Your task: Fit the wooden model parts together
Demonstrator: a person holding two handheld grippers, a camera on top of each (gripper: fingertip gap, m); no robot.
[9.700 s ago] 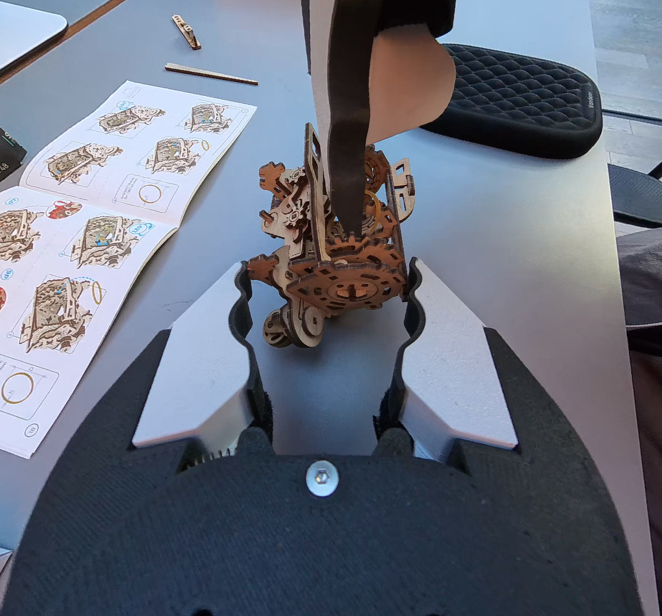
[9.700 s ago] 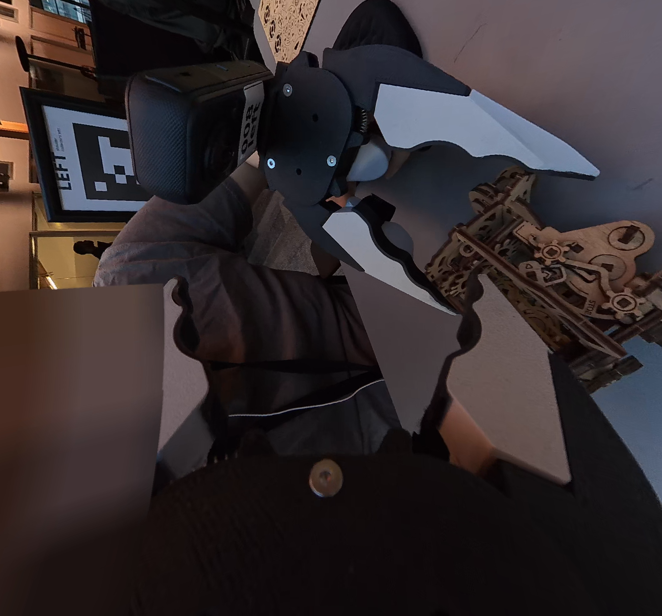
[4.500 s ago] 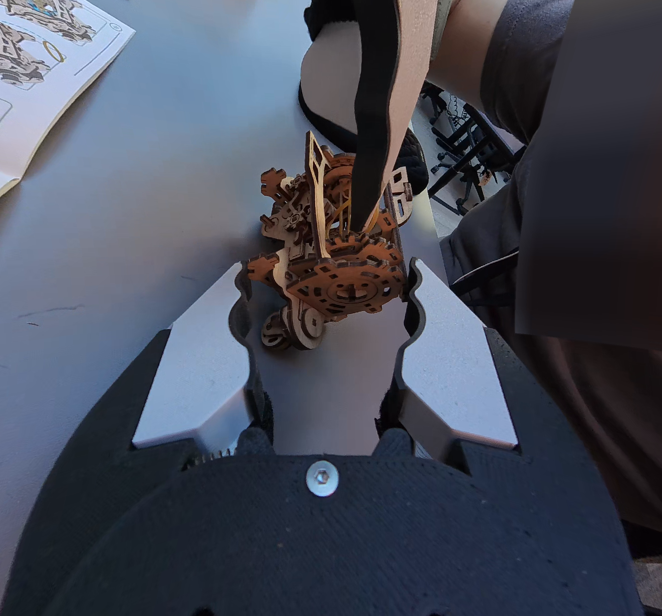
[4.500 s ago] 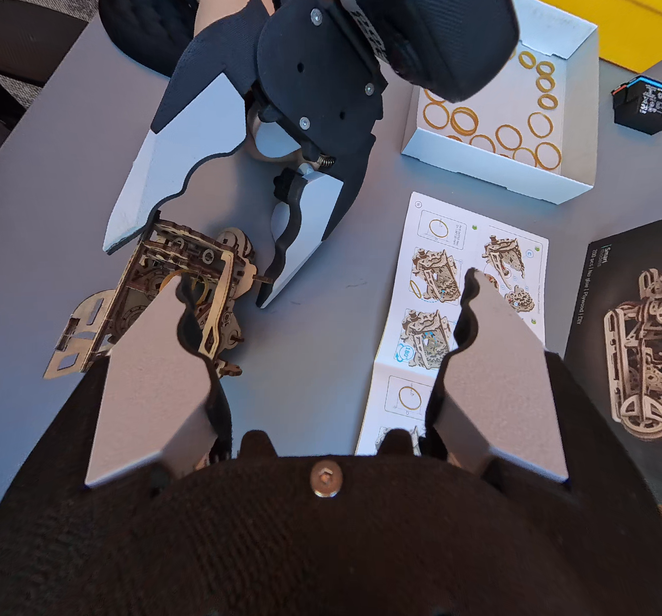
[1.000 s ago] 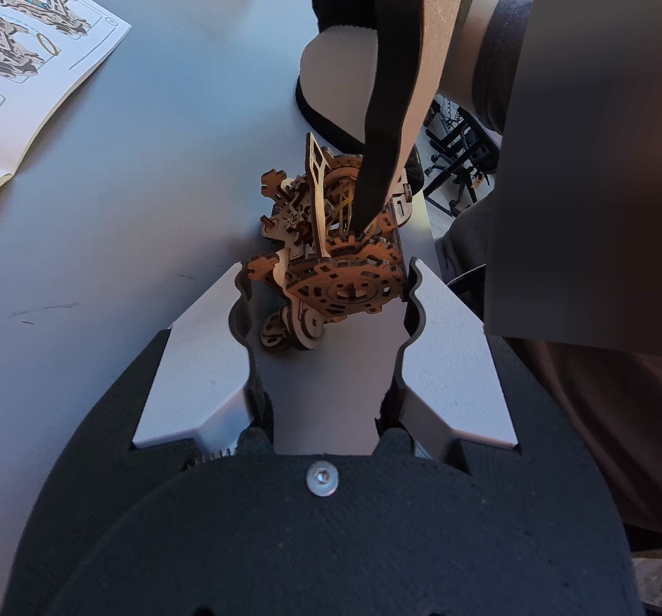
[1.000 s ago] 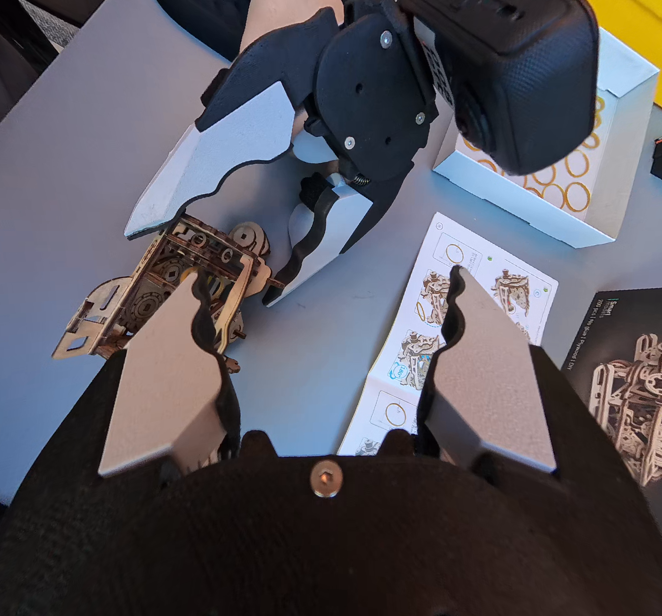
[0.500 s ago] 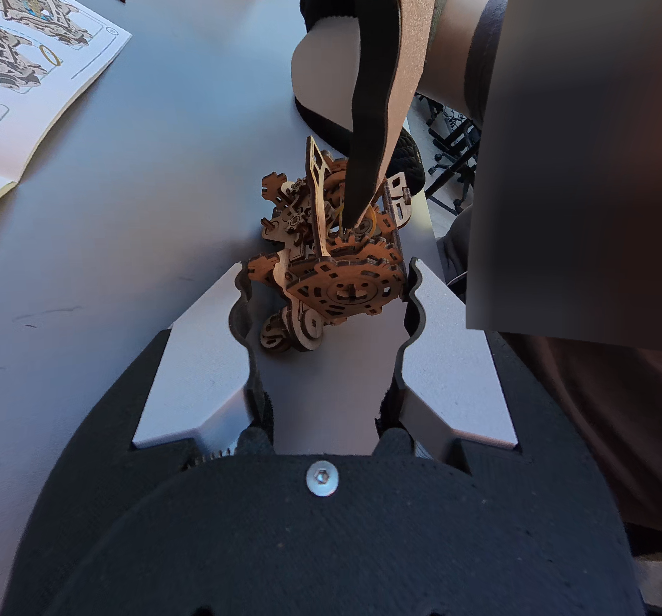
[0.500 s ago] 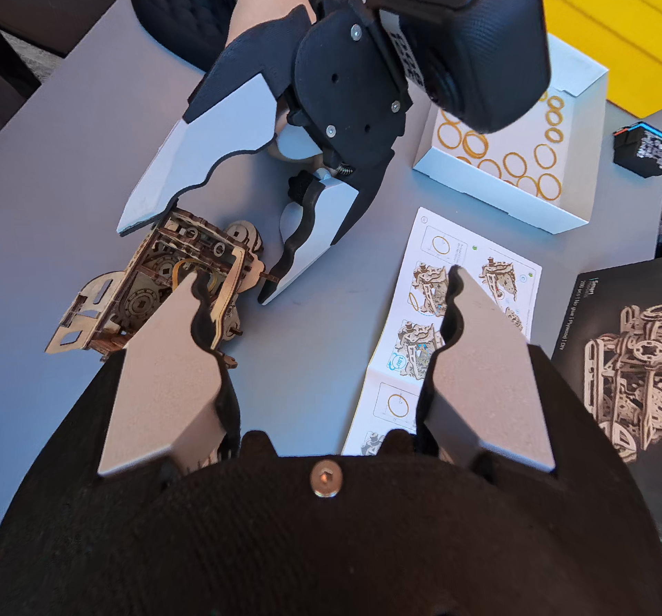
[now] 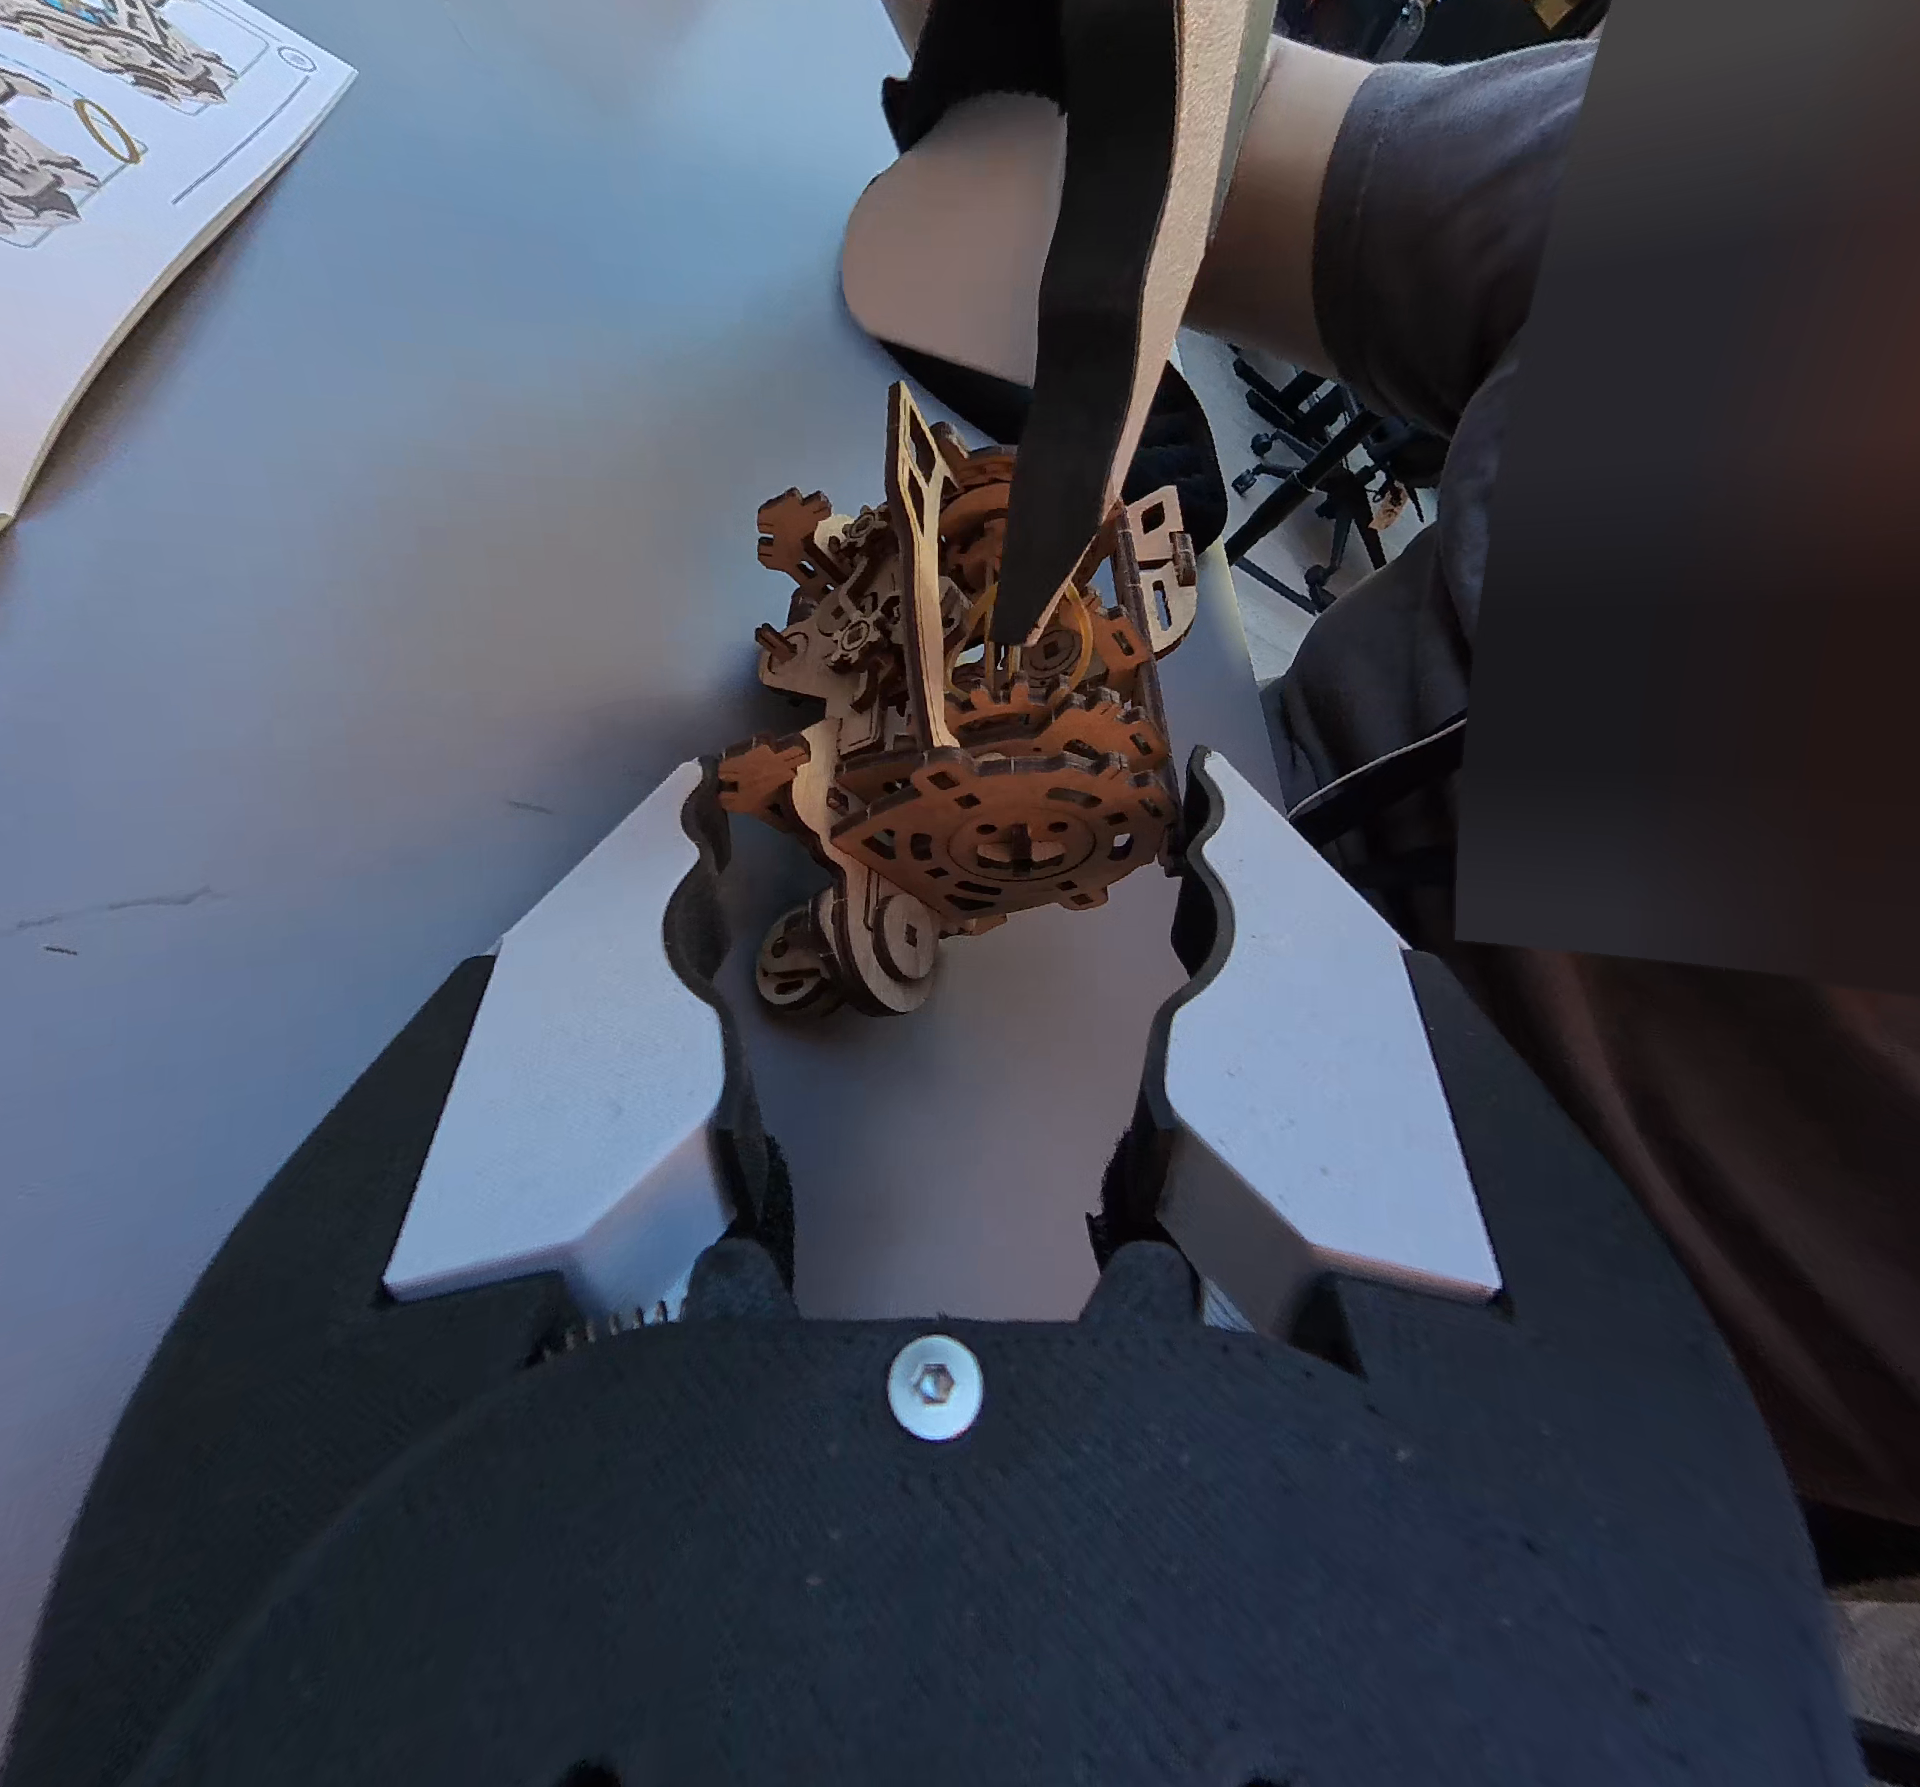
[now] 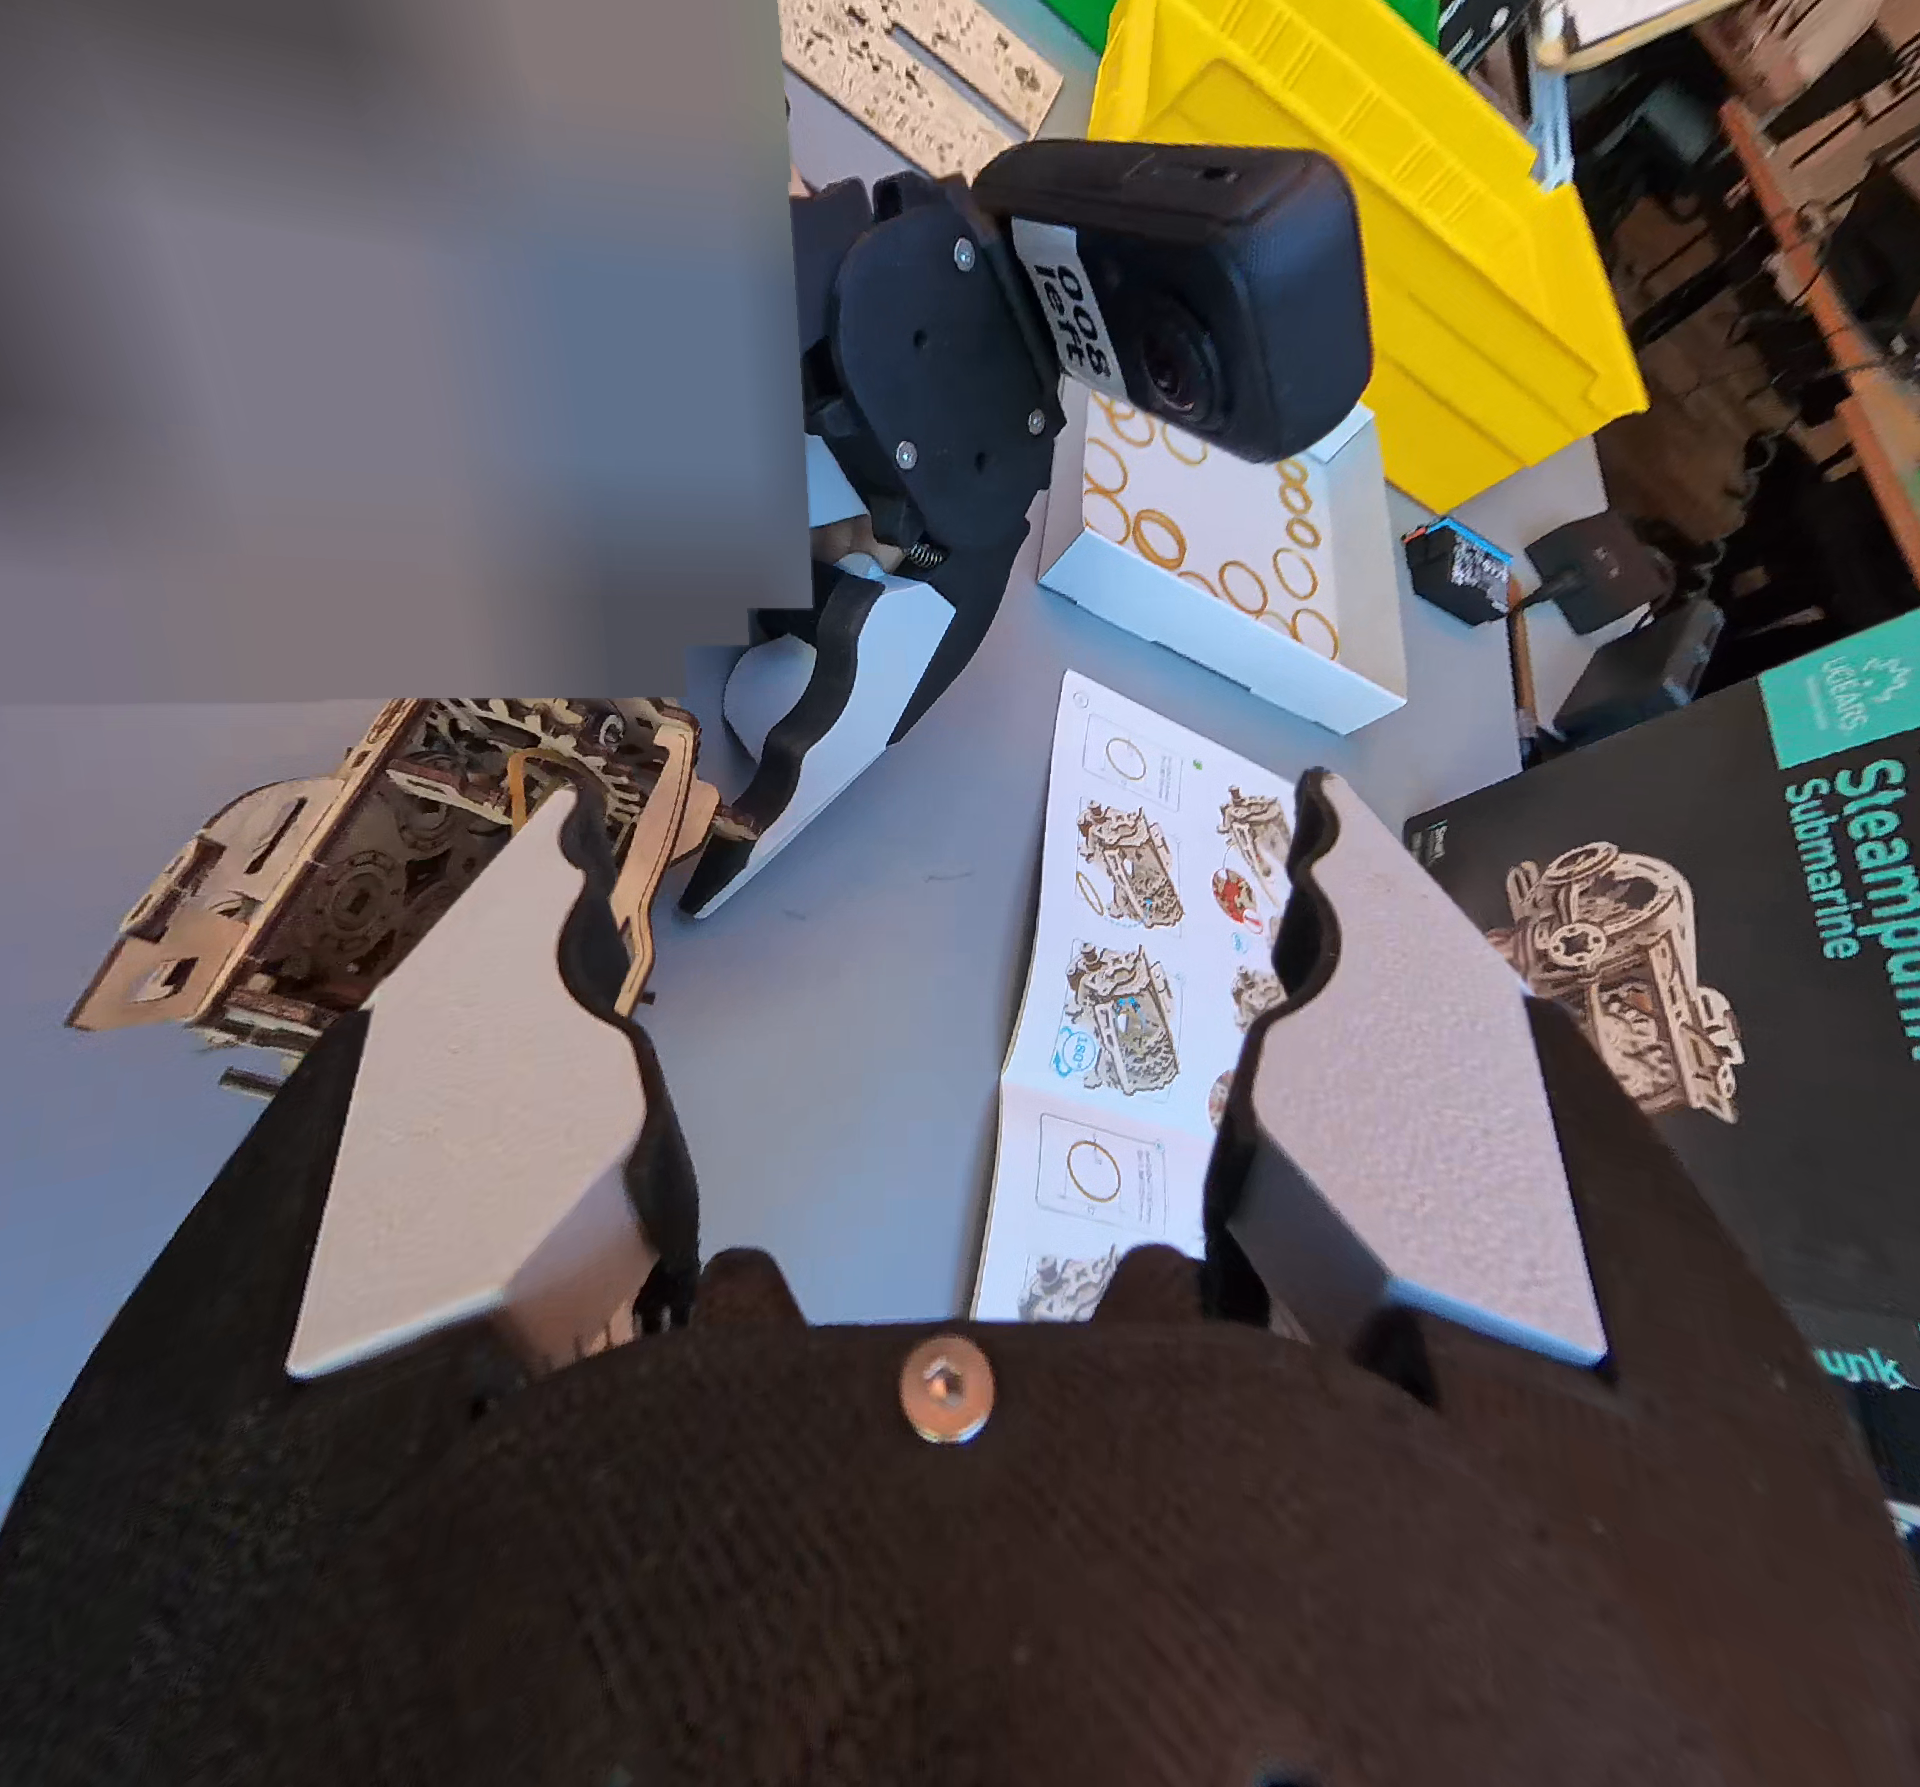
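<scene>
Wooden model (image 9: 966, 750) sits on tabletop (image 9: 436, 511) clamped between left gripper (image 9: 951, 807) tips, long axis running away from it; right gripper (image 10: 935, 864), jaws wide and empty, pokes one finger down into model's top beside rubber band (image 9: 1049, 625).

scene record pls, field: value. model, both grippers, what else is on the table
model: wooden model resting on grey table, between the left gripper's fingers
left gripper: jaws around the model
right gripper: jaws wide apart, one fingertip poking into the model's top by a yellow rubber band
paper: instruction booklet open on table
other: white tray of rubber bands, yellow bin, dark kit box
</scene>
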